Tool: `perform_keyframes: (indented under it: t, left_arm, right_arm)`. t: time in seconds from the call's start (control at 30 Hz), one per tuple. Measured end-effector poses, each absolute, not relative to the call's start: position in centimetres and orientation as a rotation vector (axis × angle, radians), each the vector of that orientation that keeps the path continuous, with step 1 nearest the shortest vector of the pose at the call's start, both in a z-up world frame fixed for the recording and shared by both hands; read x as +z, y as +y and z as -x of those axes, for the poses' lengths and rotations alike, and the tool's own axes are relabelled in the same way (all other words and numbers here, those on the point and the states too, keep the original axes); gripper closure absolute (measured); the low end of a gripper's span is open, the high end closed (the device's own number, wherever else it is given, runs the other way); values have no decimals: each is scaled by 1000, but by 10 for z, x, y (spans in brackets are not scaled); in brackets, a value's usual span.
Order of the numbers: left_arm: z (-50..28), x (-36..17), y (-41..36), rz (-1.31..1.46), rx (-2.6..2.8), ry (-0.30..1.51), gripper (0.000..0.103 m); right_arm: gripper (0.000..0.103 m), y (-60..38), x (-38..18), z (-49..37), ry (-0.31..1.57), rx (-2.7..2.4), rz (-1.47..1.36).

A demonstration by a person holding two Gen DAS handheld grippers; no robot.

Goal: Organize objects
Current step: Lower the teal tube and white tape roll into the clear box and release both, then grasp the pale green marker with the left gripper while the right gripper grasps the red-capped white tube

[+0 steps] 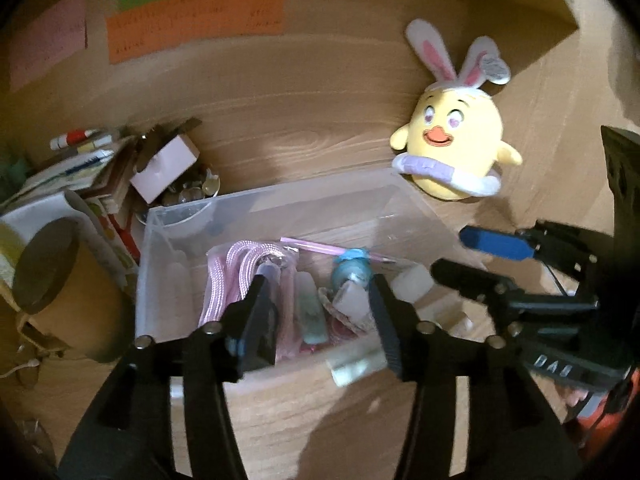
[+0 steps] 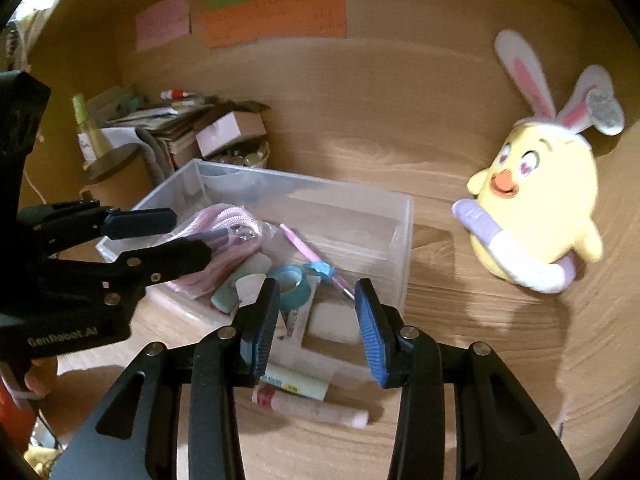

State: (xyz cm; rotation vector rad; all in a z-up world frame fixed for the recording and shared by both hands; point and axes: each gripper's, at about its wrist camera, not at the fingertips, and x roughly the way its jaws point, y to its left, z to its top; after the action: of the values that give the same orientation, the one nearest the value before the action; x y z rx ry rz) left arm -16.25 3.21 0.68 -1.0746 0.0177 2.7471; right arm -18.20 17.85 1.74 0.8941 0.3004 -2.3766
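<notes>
Both the left gripper [image 1: 320, 280] and right gripper [image 2: 316, 292] hung parted and empty-handed over the clear box [image 2: 404, 240].

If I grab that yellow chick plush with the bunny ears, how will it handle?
The chick plush looks soft and stuffed, so the pads would probably sink in and it should be light. Its rounded body leans against the wooden back panel, so a push would likely tip or roll it. The bunny ears look floppy, a poor place to grip.
</notes>
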Motion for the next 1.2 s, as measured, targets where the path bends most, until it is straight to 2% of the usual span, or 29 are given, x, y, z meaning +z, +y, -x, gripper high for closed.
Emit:
perform_keyframes:
  t: [0.07, 0.27, 0.7, 0.87, 1.03, 1.2]
  left_arm:
    - [152, 8, 33, 1066, 2748, 39, 36]
    - [120, -3, 35, 1086, 2729, 108, 34]
    - [140, -64, 51, 1334, 2583, 139, 34]
    - [154, -73, 63, 1358, 2555, 165, 34]
    - [160, -80, 65, 1379, 2538, 136, 39]
    - [152, -80, 64, 1345, 2519, 129, 40]
  right_arm:
    - [59, 188, 23, 173, 297, -2387, -870]
    - [50, 212, 16, 155, 309, -2387, -890]
    - [48, 204, -47, 161, 360, -2223, -1103]
    - [48, 197, -47, 169, 350, -2193, -1104]
    - [48, 188, -46, 175, 331, -2156, -1112]
    - [47, 184, -47, 181, 235, -2065, -1154]
